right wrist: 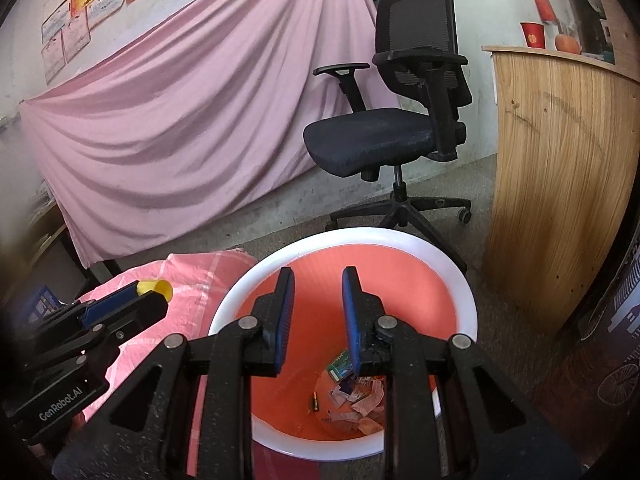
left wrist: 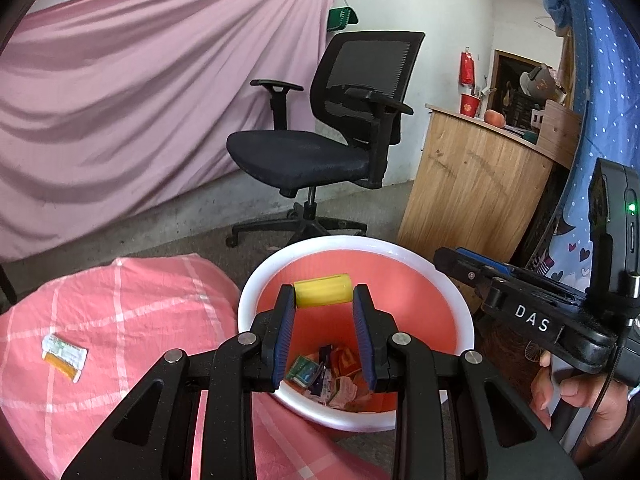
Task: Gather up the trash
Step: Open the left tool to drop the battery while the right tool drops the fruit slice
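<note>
A short yellow tube (left wrist: 323, 295) is clamped crosswise between the blue pads of my left gripper (left wrist: 323, 300), just above the white-rimmed red bin (left wrist: 256, 292). In the right wrist view that gripper (right wrist: 154, 294) comes in from the left with the yellow tube (right wrist: 160, 287) at its tip. My right gripper (right wrist: 318, 280) hangs over the bin (right wrist: 400, 236), open, with nothing between its fingers. Wrappers (right wrist: 356, 392) and a small battery (right wrist: 314, 402) lie at the bin's bottom. One white-and-orange wrapper (left wrist: 64, 354) rests on the pink checked cloth (left wrist: 140, 312).
A black office chair (left wrist: 320, 148) stands behind the bin. A wooden counter (left wrist: 472, 184) is at the right, and a blue patterned curtain (left wrist: 600, 120) beyond it. A pink sheet (left wrist: 140, 100) covers the back left. A hand (left wrist: 576, 396) holds the right gripper's grip.
</note>
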